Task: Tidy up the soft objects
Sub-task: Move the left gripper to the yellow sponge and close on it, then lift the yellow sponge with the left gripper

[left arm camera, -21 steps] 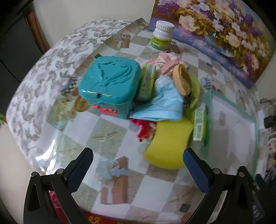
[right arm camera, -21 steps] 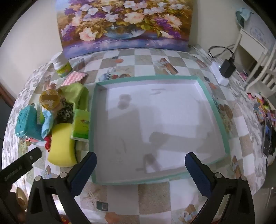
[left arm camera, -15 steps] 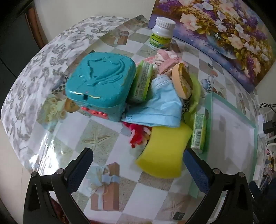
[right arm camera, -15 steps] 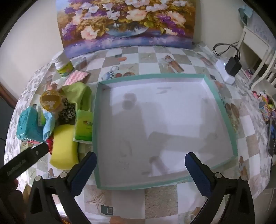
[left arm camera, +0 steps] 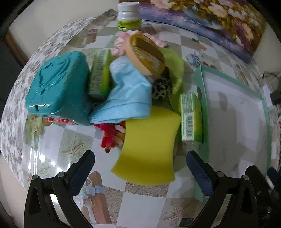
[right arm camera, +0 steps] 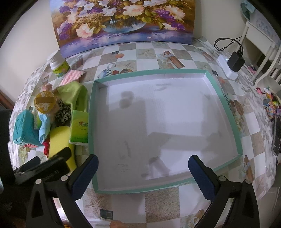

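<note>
In the left wrist view, the left gripper (left arm camera: 139, 164) is seen with its jaws spread wide and nothing between the pads, poised above the near edge of a yellow sponge (left arm camera: 149, 145). Beyond the sponge a heap is piled: a blue cloth (left arm camera: 128, 94), a red fluffy item (left arm camera: 109, 138), a green cloth (left arm camera: 173, 64), a spotted fabric (left arm camera: 162, 87), a pink cloth (left arm camera: 123, 37), two green tissue packs (left arm camera: 191, 117) and, among them, hard items, a teal box (left arm camera: 58, 87) and a round lid (left arm camera: 145, 54). A bottle (left arm camera: 129, 16) is stood at the far end. In the right wrist view, the right gripper (right arm camera: 143, 172) is likewise released and empty, held over the near part of the tray (right arm camera: 224, 103), which lies just right of the heap. Nothing is seen inside the tray. The task is therefore judged to be at its very start: no soft item has been sorted, and all of them are left to be lifted out of the heap, with the sponge apparently first in line.
</note>
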`<state>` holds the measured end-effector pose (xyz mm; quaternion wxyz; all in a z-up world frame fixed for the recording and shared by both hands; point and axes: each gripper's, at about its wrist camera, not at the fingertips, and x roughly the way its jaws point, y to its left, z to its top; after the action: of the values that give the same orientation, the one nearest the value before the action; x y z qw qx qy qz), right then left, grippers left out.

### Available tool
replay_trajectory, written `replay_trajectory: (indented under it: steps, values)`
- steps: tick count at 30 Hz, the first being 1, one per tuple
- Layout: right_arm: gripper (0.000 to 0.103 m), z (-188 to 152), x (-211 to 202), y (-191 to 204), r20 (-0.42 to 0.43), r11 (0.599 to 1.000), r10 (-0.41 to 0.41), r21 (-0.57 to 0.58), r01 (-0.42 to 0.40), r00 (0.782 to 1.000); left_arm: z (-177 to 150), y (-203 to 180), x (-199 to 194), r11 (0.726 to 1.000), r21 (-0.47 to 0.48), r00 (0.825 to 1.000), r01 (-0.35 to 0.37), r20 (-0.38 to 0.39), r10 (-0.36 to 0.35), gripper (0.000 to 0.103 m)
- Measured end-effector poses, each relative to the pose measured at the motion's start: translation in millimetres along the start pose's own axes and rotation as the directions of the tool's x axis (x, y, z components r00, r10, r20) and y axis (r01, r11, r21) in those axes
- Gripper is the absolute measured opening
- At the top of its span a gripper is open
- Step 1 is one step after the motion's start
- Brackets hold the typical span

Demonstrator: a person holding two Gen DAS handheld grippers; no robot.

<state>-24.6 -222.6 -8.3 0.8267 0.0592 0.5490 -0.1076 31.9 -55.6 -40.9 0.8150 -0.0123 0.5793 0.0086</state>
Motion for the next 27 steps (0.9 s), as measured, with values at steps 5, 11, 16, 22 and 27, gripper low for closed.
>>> replay_trajectory:
  steps: [5,11,16,22,27]
  values:
    - [0.103,-0.4,0.4,-0.5,-0.002,1.000,-0.001,0.001,0.001,1.000,5.7,-13.7,5.8,1.000,0.027,1.000,0.002,0.026,-0.003,0.103]
    - [0.103,-0.6,0.5,-0.4,-0.002,1.000,-0.002,0.000,0.002,1.000,5.5,-11.3,13.9,1.000,0.024,1.000,0.000,-0.013,0.001,0.086]
    - [0.103,-0.9,0.6,-0.4,-0.001,1.000,-0.002,0.002,0.002,1.000,4.8,-6.7,18.0,0.999,0.023,0.999,0.037,-0.037,-0.036,0.064]
    - [0.103,-1.0,0.7,-0.3,-0.001,1.000,-0.002,0.001,0.002,1.000,-0.6,2.6,18.8,0.999,0.004,0.998,0.047,-0.047,-0.047,0.059]
    - [0.103,-2.6,1.5,0.6,0.004,1.000,-0.003,-0.005,0.003,1.000,1.4,13.3,14.2,0.998,-0.018,0.996,0.065,-0.057,-0.066,0.057]
